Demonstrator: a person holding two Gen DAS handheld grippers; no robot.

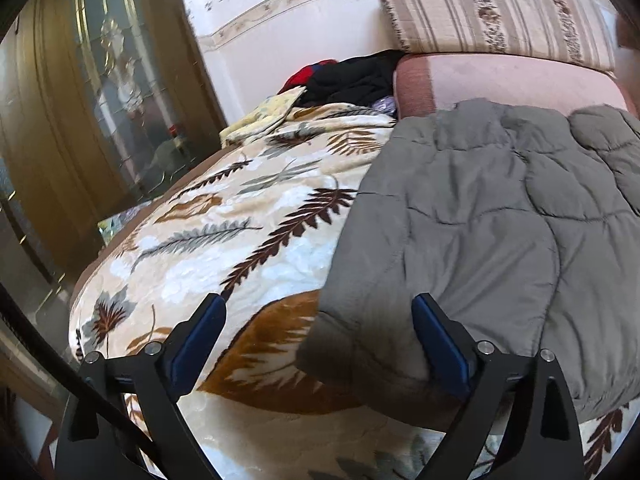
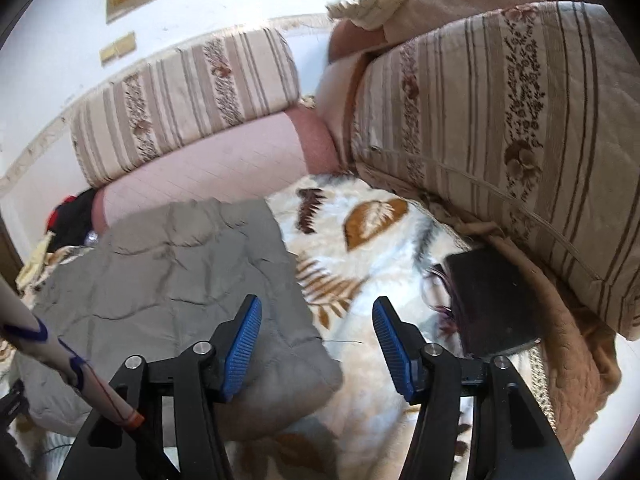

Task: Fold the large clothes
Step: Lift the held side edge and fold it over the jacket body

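A grey quilted garment (image 1: 480, 216) lies folded flat on a leaf-patterned blanket (image 1: 224, 232); it also shows in the right wrist view (image 2: 172, 280). My left gripper (image 1: 320, 316) is open, its jaws wide apart around the garment's near left corner, just above it. My right gripper (image 2: 318, 320) is open over the garment's near right corner and the blanket (image 2: 368, 248). Neither gripper holds anything.
Striped cushions (image 1: 492, 12) (image 2: 500, 128) and a pink bolster (image 1: 500, 80) line the far side. A pile of black and red clothes (image 1: 352, 76) lies at the far left. A dark box (image 2: 492, 300) sits right of my right gripper. A glass-doored cabinet (image 1: 100, 100) stands left.
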